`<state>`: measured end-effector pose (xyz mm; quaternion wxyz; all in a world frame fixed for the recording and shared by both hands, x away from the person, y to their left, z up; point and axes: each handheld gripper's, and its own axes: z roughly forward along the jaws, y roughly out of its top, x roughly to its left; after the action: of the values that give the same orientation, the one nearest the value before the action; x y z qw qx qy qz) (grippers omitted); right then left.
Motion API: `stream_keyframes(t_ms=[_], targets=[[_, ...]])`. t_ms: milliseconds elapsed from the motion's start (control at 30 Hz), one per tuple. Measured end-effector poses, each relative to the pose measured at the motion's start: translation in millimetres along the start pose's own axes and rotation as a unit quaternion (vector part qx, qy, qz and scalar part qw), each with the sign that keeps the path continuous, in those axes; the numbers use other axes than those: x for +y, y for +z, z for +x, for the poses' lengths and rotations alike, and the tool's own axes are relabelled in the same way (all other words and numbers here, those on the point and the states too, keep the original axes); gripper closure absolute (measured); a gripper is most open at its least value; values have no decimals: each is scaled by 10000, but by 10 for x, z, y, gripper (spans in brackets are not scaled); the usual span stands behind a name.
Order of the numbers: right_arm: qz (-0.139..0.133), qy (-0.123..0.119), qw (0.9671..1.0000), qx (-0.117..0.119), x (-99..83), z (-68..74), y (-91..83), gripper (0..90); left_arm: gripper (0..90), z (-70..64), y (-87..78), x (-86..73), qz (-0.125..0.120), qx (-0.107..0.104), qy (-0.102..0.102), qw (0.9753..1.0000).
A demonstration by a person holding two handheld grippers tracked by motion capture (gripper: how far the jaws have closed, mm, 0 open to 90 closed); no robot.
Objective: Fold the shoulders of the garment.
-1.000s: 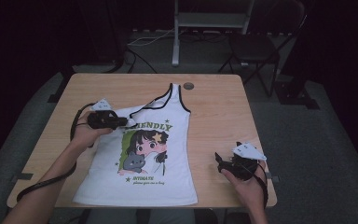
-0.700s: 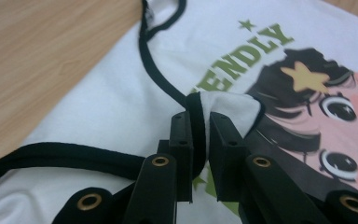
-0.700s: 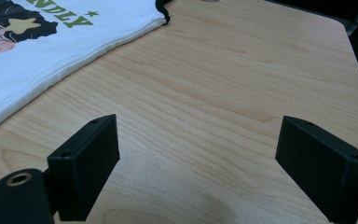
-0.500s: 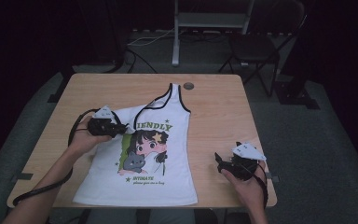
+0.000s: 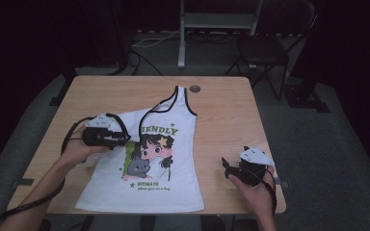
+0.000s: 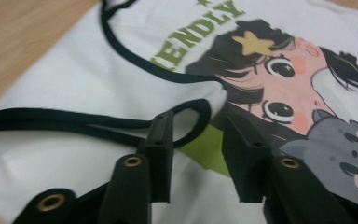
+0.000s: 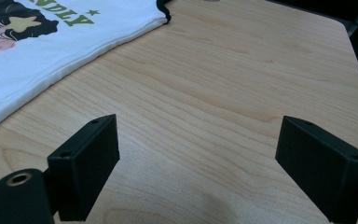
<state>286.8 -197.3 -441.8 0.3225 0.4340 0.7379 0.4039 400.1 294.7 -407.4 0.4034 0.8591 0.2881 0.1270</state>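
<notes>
While the white tank top [image 5: 166, 159] lies flat mid-table [image 5: 221, 103], its near-left strap is folded over the print. Left gripper [image 6: 193, 128]: jaws slightly parted about the strap's black trim, likely to fold. Right gripper [image 7: 196, 154]: spread, idle on wood right of top. Legible: "ENDLY", "INTIMATE".

The tank top [image 5: 149, 163] lies on the desk [image 5: 221, 110]. The left claw [image 5: 120, 138] sits on its folded left side. The right claw [image 5: 227, 168] rests well right of it

High view overhead, gripper views low, close, all sharing shirt [image 5: 149, 159]
</notes>
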Motion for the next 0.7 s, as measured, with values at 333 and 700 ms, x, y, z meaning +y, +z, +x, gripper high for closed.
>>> stream_keyframes(t_ms=[333, 700], targets=[[29, -35, 10000, -8, 3, 3, 6, 128, 444, 95, 333, 290, 320, 561, -195, 9977], [10, -45, 10000, 13, -1, 9, -3, 127, 397, -145, 406, 190, 655, 729, 387, 9944]])
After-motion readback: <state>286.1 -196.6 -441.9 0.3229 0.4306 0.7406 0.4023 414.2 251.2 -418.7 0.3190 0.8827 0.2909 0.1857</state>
